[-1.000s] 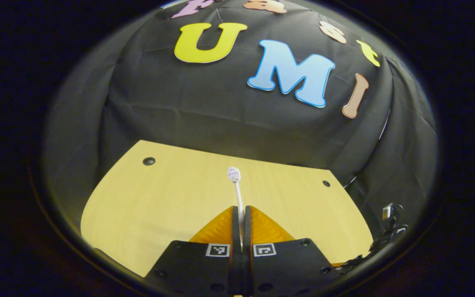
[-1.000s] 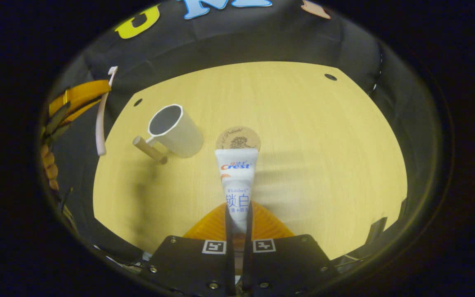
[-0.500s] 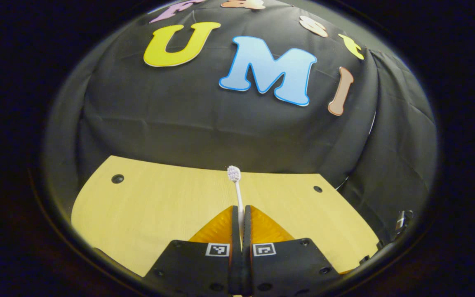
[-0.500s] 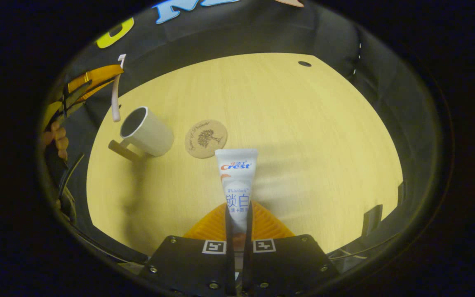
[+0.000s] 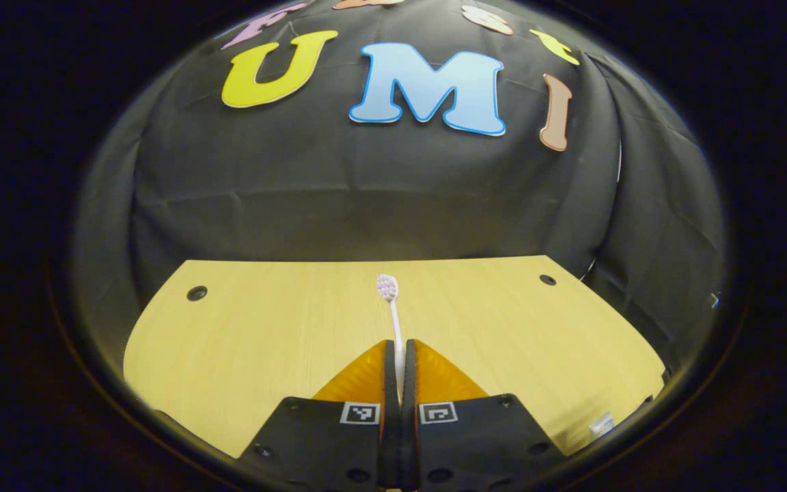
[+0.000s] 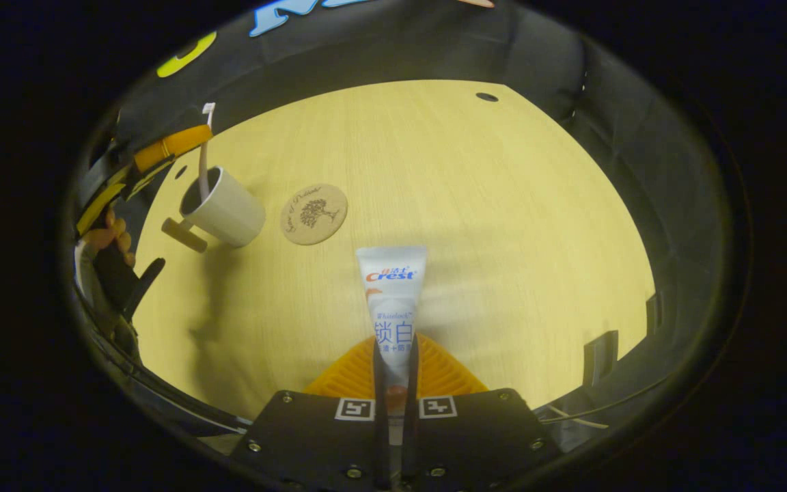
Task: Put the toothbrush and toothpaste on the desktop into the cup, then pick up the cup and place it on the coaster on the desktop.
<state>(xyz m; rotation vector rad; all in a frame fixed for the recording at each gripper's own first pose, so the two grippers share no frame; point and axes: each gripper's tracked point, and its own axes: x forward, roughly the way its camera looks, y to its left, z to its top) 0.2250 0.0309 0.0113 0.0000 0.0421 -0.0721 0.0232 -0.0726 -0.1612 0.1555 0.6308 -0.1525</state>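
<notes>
My left gripper is shut on a white toothbrush, whose bristle head points away over the yellow table. In the right gripper view that left gripper hangs at the far left above a white cup with a wooden handle. The toothbrush stands upright there, its lower end at the cup's mouth. A round cork coaster lies just right of the cup. My right gripper is shut on a white toothpaste tube, held above the table's near middle, apart from the cup.
A hand holds the left gripper at the table's left edge. Small dark holes mark the table's far corners. Black cloth walls close off the back and sides. Dark brackets stick up at the table's right edge.
The left gripper has carried the toothbrush rightward until its lower end meets the cup's mouth. The right gripper with the toothpaste has drifted, so cup and coaster sit farther left in its view.
</notes>
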